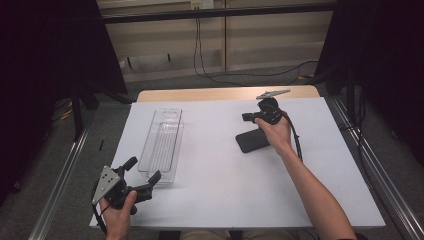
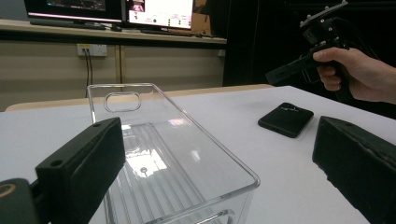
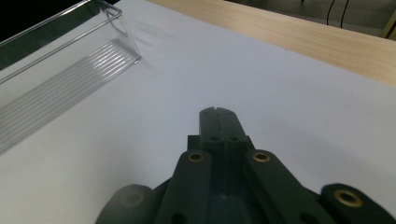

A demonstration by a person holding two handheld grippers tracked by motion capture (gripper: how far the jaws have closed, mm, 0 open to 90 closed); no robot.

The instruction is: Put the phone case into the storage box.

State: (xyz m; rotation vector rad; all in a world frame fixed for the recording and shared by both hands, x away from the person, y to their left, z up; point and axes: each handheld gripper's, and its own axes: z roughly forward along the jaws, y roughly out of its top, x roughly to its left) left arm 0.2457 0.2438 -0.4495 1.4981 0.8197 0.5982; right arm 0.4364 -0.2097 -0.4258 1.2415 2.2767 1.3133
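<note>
A clear plastic tray lies lengthwise on the white table cover, left of centre. A black phone lies flat to its right. My left gripper rests at the tray's near end, jaws open and empty. From the left gripper view the tray stands just ahead between the jaws, with the phone farther right. My right gripper hovers just beyond the phone and points left, its jaws shut on nothing. Its closed tips face bare white cover, with the tray at the upper left.
The white cover spans most of the table, and a wooden strip shows at the far edge. Cables run across the floor behind the table. Metal rails flank both sides. Monitors stand on a shelf beyond.
</note>
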